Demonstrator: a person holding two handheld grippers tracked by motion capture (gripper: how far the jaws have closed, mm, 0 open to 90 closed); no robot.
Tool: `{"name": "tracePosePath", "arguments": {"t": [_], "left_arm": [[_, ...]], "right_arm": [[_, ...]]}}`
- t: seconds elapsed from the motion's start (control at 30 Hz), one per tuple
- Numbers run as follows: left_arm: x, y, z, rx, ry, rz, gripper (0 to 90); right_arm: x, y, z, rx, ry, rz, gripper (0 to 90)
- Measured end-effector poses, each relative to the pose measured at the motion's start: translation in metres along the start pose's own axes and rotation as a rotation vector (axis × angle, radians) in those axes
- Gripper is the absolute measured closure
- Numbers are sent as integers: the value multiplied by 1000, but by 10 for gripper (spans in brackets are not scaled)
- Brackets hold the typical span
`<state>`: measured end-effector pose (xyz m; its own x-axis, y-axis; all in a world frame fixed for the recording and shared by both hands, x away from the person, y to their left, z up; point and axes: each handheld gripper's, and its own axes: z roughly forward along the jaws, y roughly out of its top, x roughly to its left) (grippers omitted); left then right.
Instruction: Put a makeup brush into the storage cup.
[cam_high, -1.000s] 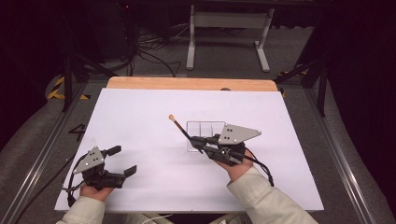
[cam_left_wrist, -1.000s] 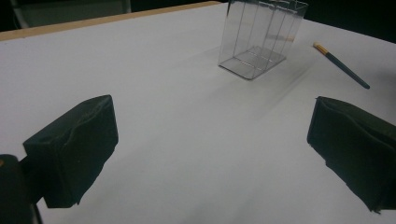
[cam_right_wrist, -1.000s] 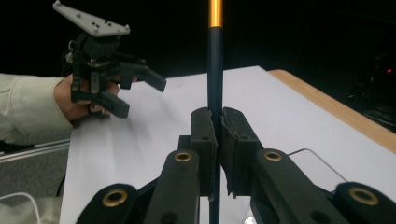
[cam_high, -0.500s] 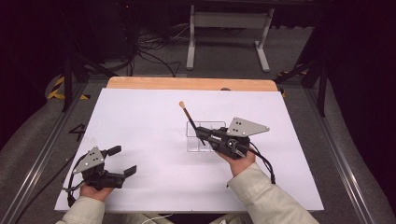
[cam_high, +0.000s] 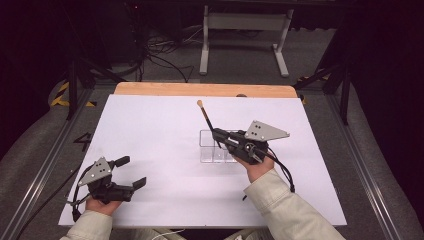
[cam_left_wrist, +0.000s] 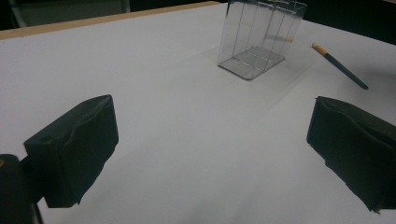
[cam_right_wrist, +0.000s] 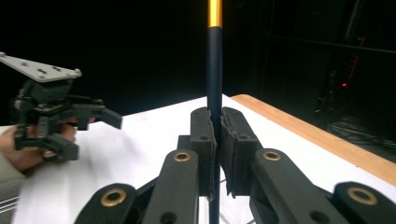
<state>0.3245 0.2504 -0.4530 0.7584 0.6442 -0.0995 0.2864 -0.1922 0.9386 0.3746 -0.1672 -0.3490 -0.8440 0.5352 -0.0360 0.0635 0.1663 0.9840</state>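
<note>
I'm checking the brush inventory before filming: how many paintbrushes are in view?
2. One paintbrush is clamped in the right gripper, above the clear organizer. A second brush lies on the white table past the organizer, seen from the left gripper view. Others may be hidden.
</note>
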Motion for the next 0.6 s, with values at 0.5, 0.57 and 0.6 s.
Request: {"name": "tracePosePath", "arguments": {"t": [0.5, 0.57, 0.6], "left_arm": [[0, 0, 0, -2, 3, -1, 26], [0, 0, 0, 0, 4, 0, 26], [0, 0, 0, -1, 4, 0, 27]], "right_arm": [[-15, -8, 12, 3, -125, -1, 839], [-17, -10, 13, 3, -135, 8, 838], [-17, -12, 14, 7, -139, 12, 838]]}}
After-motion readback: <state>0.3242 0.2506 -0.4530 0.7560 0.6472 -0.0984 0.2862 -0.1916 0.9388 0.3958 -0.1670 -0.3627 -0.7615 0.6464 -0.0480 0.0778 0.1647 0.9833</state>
